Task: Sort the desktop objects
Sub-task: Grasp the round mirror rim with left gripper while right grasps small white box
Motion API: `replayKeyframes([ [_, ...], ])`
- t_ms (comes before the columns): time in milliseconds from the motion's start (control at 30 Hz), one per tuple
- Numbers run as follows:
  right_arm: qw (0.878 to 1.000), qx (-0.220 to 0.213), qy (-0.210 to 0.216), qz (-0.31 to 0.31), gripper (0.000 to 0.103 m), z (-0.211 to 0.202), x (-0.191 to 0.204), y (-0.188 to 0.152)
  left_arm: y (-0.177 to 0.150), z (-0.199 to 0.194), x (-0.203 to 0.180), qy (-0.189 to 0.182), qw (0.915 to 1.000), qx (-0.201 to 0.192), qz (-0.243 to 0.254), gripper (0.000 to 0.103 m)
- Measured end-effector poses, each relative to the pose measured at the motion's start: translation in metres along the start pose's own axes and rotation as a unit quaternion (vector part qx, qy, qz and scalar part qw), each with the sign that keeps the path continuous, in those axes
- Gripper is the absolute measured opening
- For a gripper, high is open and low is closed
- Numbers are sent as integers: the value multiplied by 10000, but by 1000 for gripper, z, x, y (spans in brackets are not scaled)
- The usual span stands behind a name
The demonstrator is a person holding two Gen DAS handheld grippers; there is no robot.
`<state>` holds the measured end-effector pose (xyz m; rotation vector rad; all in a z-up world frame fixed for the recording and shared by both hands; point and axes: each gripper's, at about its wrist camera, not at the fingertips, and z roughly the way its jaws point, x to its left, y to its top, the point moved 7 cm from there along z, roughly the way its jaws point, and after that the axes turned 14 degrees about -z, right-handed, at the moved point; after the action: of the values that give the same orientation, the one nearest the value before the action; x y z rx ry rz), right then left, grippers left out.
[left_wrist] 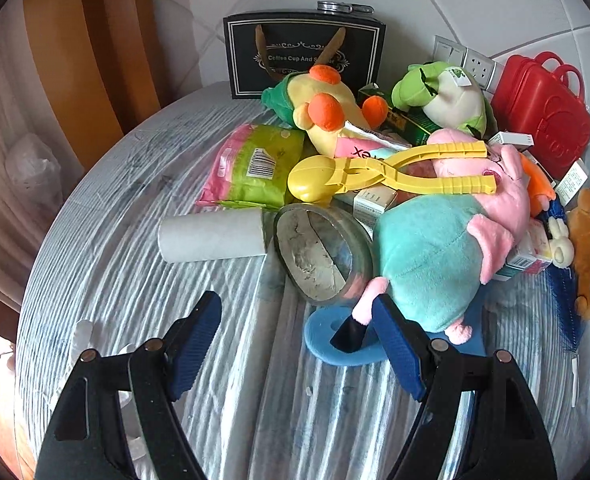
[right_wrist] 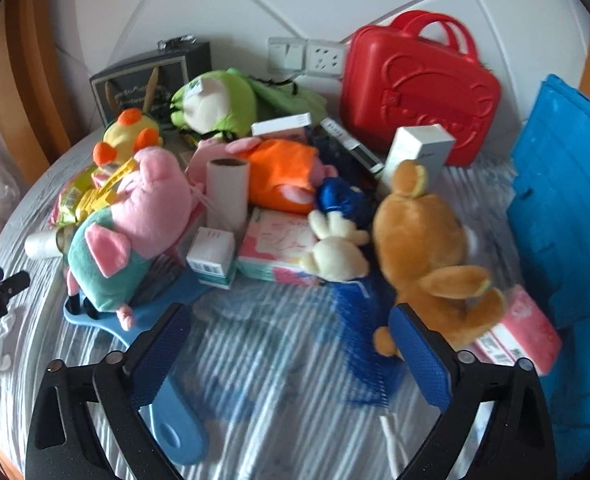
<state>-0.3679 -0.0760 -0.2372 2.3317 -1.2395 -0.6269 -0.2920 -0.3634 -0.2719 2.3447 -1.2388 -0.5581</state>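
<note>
A heap of toys and boxes covers the striped tabletop (left_wrist: pixel 223 360). My left gripper (left_wrist: pixel 295 304) is open and empty, just short of a glass jar (left_wrist: pixel 319 256) lying on its side; its right finger is close to the pink pig plush in a teal dress (left_wrist: pixel 435 264). A yellow plastic clamp (left_wrist: pixel 375 176) rests on the pig, and a white roll (left_wrist: pixel 211 236) lies left of the jar. My right gripper (right_wrist: pixel 289 312) is open over bare cloth, holding nothing. A brown plush (right_wrist: pixel 423 232) lies by its right finger, on a blue net bag (right_wrist: pixel 359 320).
At the back stand a red case (right_wrist: pixel 419 88) and a black gift bag (left_wrist: pixel 303 52). A blue crate (right_wrist: pixel 567 200) fills the right side. Small boxes (right_wrist: pixel 211 256), a pink tissue pack (right_wrist: pixel 523 328) and a flat blue board (right_wrist: pixel 175 432) lie about.
</note>
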Motion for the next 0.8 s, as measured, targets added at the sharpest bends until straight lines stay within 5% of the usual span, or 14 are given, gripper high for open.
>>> replayKeyframes([
  [267, 9986, 272, 397, -208, 77, 55, 27, 16, 7, 45, -22, 5, 9995, 214, 245, 69],
  [467, 9969, 336, 681, -217, 77, 85, 44, 30, 15, 65, -33, -228, 9991, 286, 232, 65],
  [600, 9963, 460, 692, -207, 71, 106, 50, 34, 15, 68, -45, -522, 9974, 395, 304, 39],
  [667, 9960, 537, 694, -182, 49, 113, 51, 34, 15, 68, -49, -539, 9970, 389, 389, 34],
  [800, 9957, 536, 734, -169, 39, 113, 50, 31, 13, 66, -53, -704, 9958, 456, 367, 13],
])
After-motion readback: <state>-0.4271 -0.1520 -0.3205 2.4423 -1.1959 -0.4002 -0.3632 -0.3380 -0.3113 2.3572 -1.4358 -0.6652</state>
